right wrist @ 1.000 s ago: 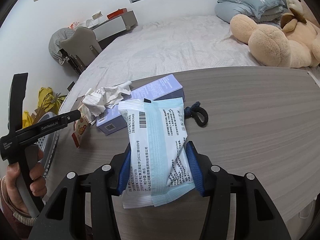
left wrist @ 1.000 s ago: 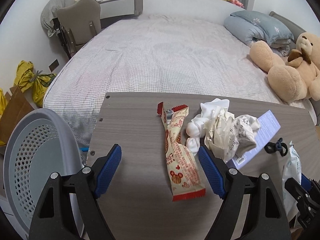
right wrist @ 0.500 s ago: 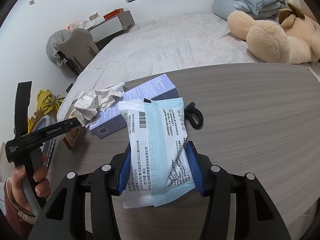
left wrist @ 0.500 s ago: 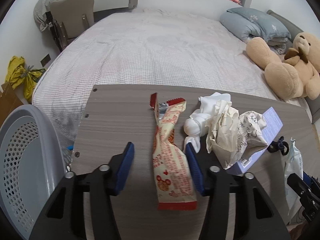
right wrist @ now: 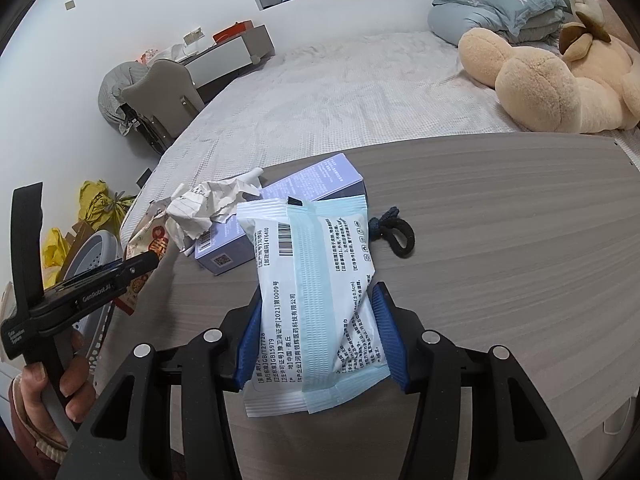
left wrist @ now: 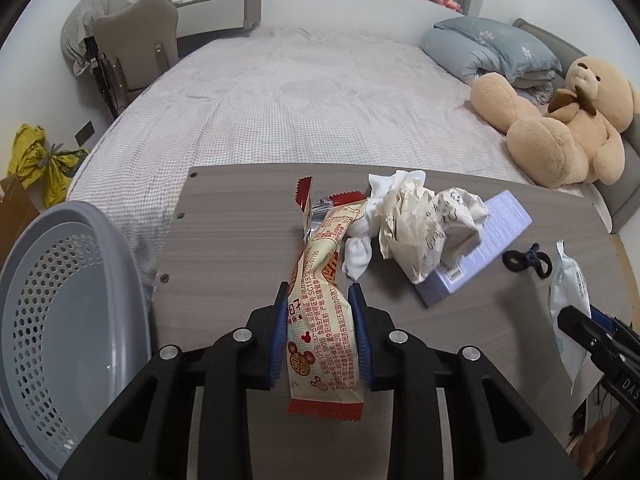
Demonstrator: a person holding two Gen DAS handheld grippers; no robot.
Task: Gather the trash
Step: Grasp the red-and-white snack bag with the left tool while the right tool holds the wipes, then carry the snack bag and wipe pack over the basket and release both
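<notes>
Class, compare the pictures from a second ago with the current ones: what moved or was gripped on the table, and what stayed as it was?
The left hand-held gripper had its jaws wide apart around the snack wrapper; they are now closing, and the pads touch the wrapper's sides. The wrapper's near end has twisted and lifted slightly. The right hand-held gripper stays clamped on the blue-and-white packet. The crumpled paper, purple box and hair tie have not shifted.
</notes>
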